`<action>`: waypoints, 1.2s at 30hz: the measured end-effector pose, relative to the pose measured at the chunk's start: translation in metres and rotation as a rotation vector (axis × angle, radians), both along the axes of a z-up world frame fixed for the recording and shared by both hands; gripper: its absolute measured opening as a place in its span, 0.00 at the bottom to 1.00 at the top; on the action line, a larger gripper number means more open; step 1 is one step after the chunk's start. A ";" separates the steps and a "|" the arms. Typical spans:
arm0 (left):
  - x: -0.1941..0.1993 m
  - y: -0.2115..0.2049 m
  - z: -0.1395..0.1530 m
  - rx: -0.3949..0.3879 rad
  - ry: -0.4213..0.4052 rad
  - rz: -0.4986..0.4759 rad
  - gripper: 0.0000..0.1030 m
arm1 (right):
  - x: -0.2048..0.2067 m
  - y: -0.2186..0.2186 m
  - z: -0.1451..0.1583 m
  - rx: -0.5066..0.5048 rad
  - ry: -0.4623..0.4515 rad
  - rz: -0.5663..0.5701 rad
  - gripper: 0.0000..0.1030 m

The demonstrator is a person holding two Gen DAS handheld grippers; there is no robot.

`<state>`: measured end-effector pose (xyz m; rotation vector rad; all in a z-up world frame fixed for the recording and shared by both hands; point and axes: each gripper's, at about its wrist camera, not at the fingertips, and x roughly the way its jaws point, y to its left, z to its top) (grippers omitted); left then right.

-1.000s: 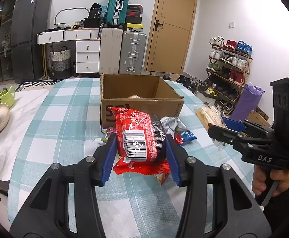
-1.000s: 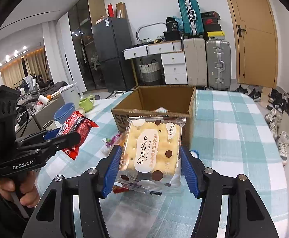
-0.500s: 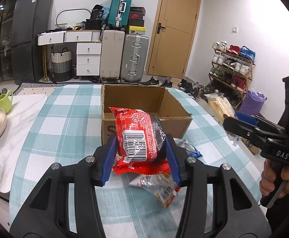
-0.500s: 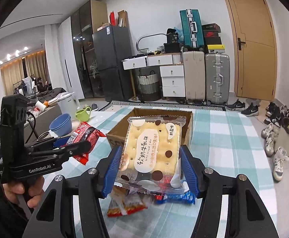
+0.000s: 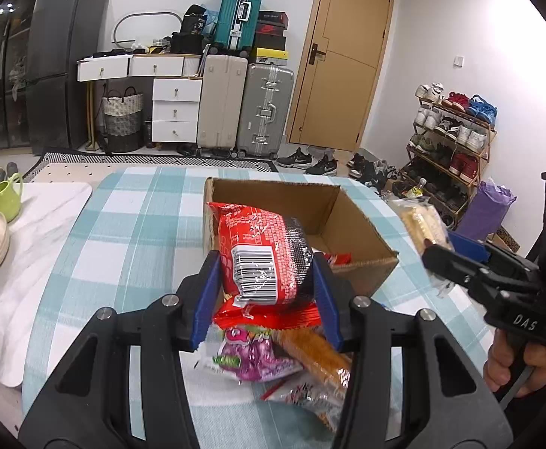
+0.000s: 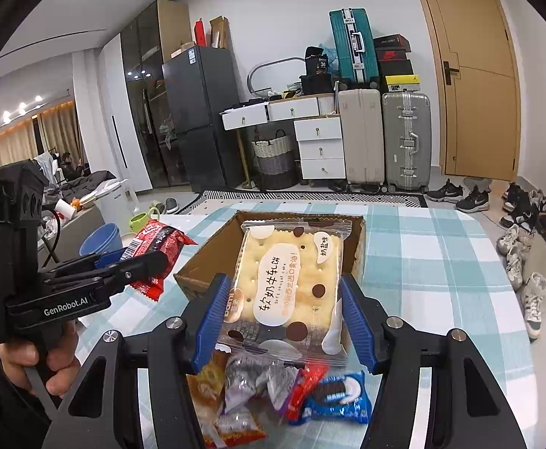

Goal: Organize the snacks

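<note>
Both claws are loaded and held above the checked tablecloth, on the near side of the open cardboard box. The left gripper pinches a red instant-noodle packet across its width, barcode towards the camera, the packet's long axis running away from the claw towards the box. The right gripper is clamped the same way on a clear-wrapped packet of nougat crackers, standing upright between the blue pads.

The relation that matters — the box mouth lies straight ahead of each claw, on the far side and lower. In the left view the noodle packet's top already overlaps the box's near-left corner, so the left hand looks marginally nearer to a drop; the cracker packet appears to hang just short of the near wall.

Below the claws, loose snacks lie in a heap on the cloth, among them an Oreo pack and a purple sweet wrapper — not yet boxed.
</note>
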<state>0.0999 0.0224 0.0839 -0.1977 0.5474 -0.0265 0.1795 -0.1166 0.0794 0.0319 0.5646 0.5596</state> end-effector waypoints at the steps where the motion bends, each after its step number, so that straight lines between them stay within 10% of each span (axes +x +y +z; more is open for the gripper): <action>1: 0.006 0.001 0.001 0.000 0.001 -0.002 0.43 | 0.003 0.001 0.000 -0.002 -0.001 0.002 0.58; 36: 0.142 -0.003 -0.036 0.067 0.102 -0.037 0.43 | 0.083 0.034 -0.033 -0.056 0.055 0.022 0.58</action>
